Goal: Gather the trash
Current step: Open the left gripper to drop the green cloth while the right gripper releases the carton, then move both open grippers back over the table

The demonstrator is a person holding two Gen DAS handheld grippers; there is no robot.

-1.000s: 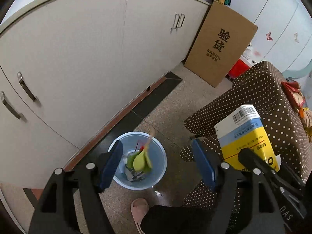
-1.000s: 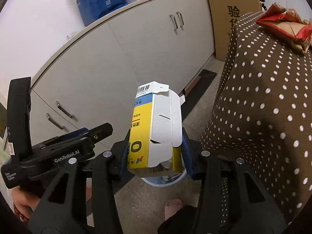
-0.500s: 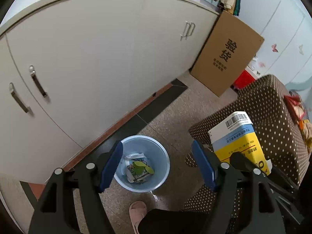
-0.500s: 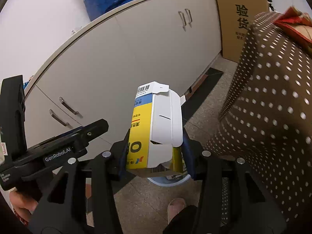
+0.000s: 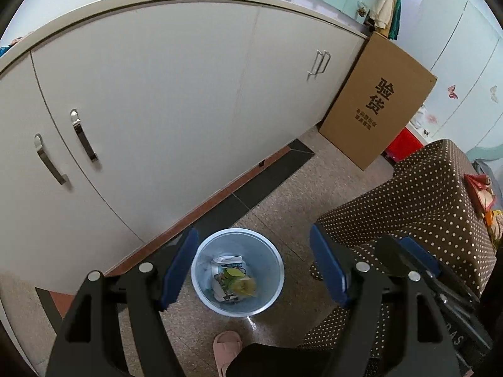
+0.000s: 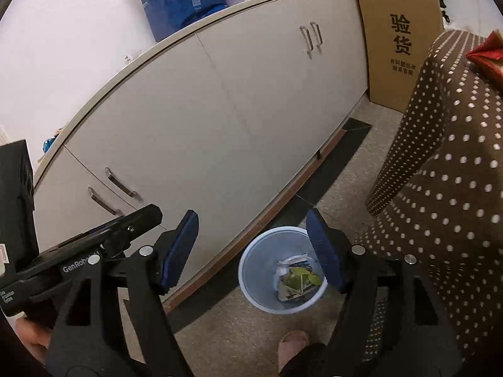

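Note:
A pale blue trash bin point(image 5: 270, 295) point(image 6: 251, 278) stands on the floor by the cabinet. It holds green scraps point(image 5: 232, 272) point(image 6: 297, 275), white paper and a yellow blur. A white and blue carton piece point(image 6: 294, 261) lies on top. My left gripper point(image 5: 254, 232) hangs open above the bin with nothing between its fingers. My right gripper point(image 6: 251, 213) is above the bin too; its jaws are opening and nothing is between them. The right gripper's body point(image 5: 408, 260) shows at the right edge of the left wrist view. More wrappers point(image 5: 479, 185) point(image 6: 487, 55) lie on the dotted table.
White cabinet doors point(image 5: 157, 110) point(image 6: 204, 125) run along the far side of the bin. A brown polka-dot tablecloth point(image 5: 424, 207) point(image 6: 456, 163) hangs at the right. A large cardboard box point(image 5: 377, 106) point(image 6: 400, 40) leans on the cabinet. A person's slippered foot point(image 5: 228, 347) point(image 6: 292, 344) stands by the bin.
The right gripper has opened and the yellow and white carton it held is gone from its jaws. Both views have risen a little above the bin.

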